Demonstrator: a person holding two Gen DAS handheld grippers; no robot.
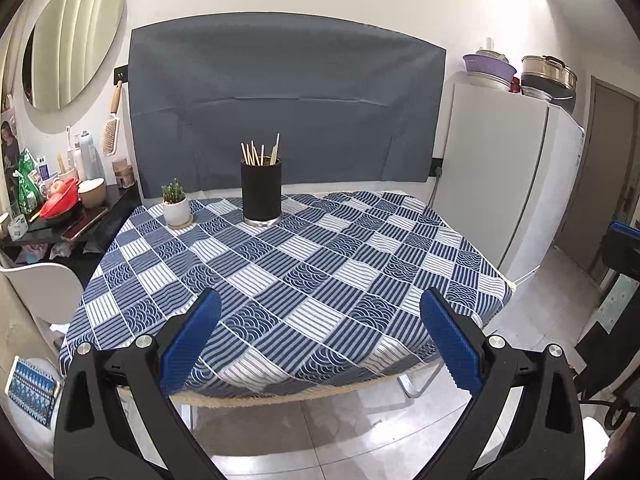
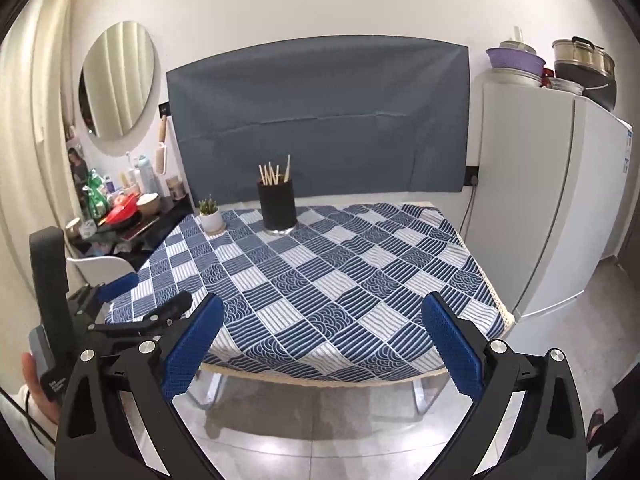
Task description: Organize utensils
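Note:
A black cylindrical holder (image 1: 261,192) stands at the far side of the table (image 1: 312,280) with several wooden chopsticks (image 1: 260,152) upright in it. It also shows in the right wrist view (image 2: 277,204), with the chopsticks (image 2: 274,172) sticking out. My left gripper (image 1: 320,312) is open and empty, held off the table's near edge. My right gripper (image 2: 322,316) is open and empty, also back from the near edge. The left gripper shows at the left of the right wrist view (image 2: 152,300).
A small potted cactus (image 1: 175,204) stands left of the holder. A cluttered black side shelf (image 1: 60,216) and a white chair (image 1: 44,292) are at the left. A white fridge (image 1: 504,184) is at the right. A grey cloth (image 1: 280,100) hangs behind.

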